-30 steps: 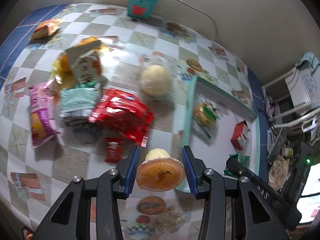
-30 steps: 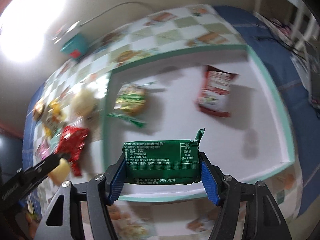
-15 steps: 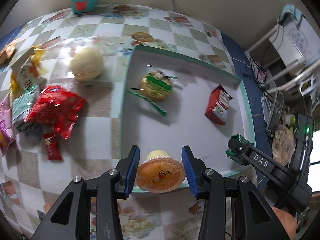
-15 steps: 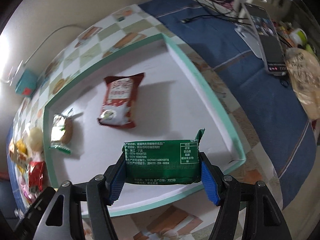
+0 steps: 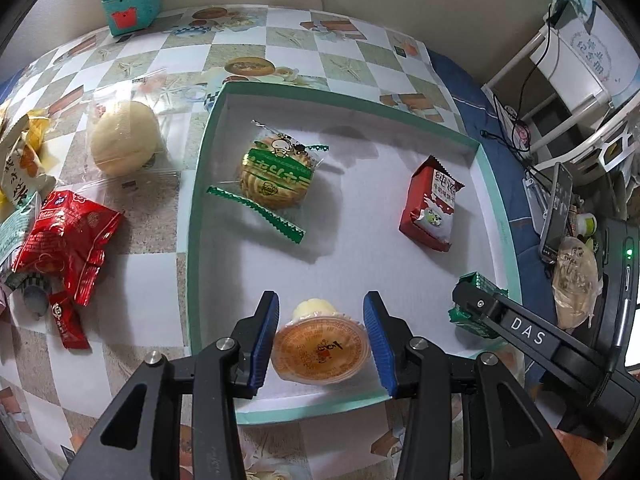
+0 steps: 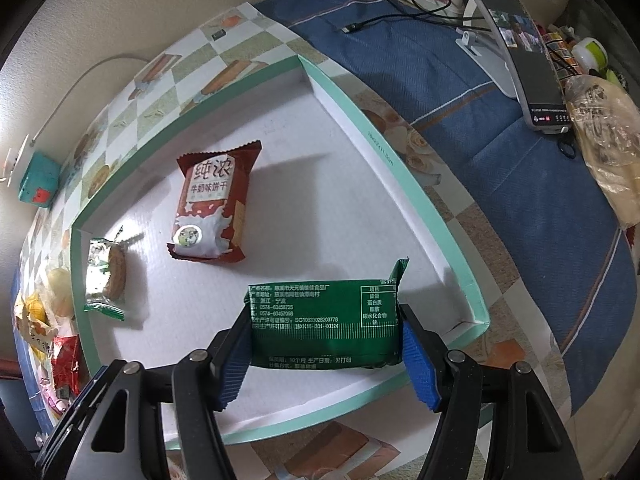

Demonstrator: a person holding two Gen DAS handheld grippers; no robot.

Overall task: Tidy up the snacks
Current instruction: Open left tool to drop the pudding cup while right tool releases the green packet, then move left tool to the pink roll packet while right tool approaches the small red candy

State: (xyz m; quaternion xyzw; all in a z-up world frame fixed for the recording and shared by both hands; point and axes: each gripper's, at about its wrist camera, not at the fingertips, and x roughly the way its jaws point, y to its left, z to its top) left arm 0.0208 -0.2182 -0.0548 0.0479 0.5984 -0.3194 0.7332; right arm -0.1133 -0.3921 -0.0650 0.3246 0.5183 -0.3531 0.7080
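So both hands are loaded right now. The left hand-held gripper (image 5: pixel 321 344) is clamped on a little jelly cup (image 5: pixel 320 350) with an orange foil lid, blue pads pressed to its sides, and it's hanging over the near edge of the white box with the mint-green rim (image 5: pixel 200 184). The right hand-held gripper (image 6: pixel 326 354) is squeezing a green snack packet (image 6: pixel 324 326), back side up with all the printed text showing, also over the near part of that same box, closer to its right-hand corner. From the left camera you can see the right one poking in from the right side with the green wrapper in its tips.

Inside the box, ahead of both grippers: a red milk biscuit pack (image 6: pixel 210 204) lying flat, off toward the right wall for the left gripper and ahead-left for the right one, and a round cookie in a clear wrapper with green trim (image 5: pixel 276 174) nearer the left wall. The two are well apart.

Out on the desk (image 5: pixel 152 60), left of the left gripper and outside the box, there's a pale round bun in plastic (image 5: pixel 124 136), a crumpled red bag (image 5: pixel 68 236) with a small red sachet (image 5: pixel 68 322) just beside it, and some yellow-and-white wrappers at the far left edge that I can't really make out. A teal box (image 5: pixel 132 0) sits way at the back by the wall. To the right of the right gripper, on the blue cloth, there's a phone on a stand (image 6: pixel 524 56).
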